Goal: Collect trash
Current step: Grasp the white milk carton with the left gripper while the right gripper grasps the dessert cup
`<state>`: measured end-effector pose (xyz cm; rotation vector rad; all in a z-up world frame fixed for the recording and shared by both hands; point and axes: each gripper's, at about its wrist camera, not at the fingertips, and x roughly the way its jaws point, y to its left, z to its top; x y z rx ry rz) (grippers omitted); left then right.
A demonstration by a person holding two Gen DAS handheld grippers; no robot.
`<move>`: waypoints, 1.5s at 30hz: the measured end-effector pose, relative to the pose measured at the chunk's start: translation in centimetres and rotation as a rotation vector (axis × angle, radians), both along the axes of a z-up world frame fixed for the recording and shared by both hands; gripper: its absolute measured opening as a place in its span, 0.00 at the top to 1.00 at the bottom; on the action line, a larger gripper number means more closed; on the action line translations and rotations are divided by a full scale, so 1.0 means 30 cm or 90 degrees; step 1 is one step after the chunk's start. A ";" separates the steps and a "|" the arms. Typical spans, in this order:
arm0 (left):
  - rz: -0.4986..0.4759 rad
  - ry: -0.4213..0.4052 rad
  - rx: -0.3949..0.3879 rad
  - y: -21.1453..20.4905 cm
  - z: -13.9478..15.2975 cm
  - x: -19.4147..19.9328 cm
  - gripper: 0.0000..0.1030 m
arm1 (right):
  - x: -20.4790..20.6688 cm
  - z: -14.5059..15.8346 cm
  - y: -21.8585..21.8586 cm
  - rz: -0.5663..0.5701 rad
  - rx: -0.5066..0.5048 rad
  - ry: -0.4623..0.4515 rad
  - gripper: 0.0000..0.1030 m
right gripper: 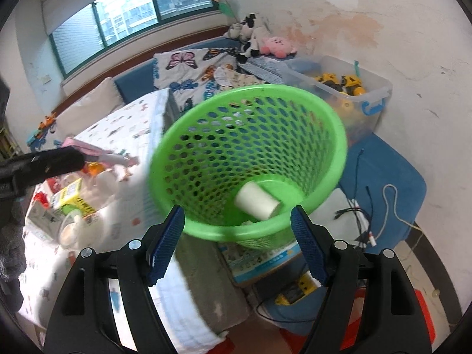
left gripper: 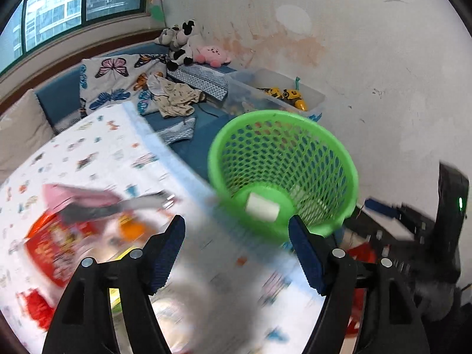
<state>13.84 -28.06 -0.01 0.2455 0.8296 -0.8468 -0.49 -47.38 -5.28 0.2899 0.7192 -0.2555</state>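
Left wrist view, from left to right: a blurred red printed packet [left gripper: 60, 247] and a pink and grey wrapper [left gripper: 97, 200] lie on the white cloth-covered worktop [left gripper: 97, 144] with small coloured prints. The left gripper [left gripper: 236, 230] hangs over the cloth, its jaws apart with nothing between them. Beyond its right finger stands a green perforated plastic basket [left gripper: 283, 171], tilted toward the camera, with a white cylinder-shaped piece of trash [left gripper: 262, 206] lying on its bottom.

Right wrist view: a yellow and green carton [right gripper: 70, 197] rests on the same cloth at the left. The right gripper [right gripper: 237, 221] faces the basket's near rim [right gripper: 236, 231], jaws wide apart and empty. A clear plastic bin of yellow toy vehicles [right gripper: 345, 85] sits behind, against the stained wall.
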 end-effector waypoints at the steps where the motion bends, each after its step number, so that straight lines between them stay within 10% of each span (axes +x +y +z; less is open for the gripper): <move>1: 0.000 -0.005 0.007 0.040 0.004 -0.003 0.32 | -0.002 0.004 0.013 0.004 -0.001 -0.001 0.28; 18: -0.065 -0.035 0.137 0.484 -0.077 0.035 0.30 | 0.049 0.036 0.254 0.095 -0.006 0.008 0.28; 45: -0.214 -0.073 0.188 0.503 -0.158 0.052 0.43 | 0.146 -0.017 0.553 0.207 -0.014 0.050 0.28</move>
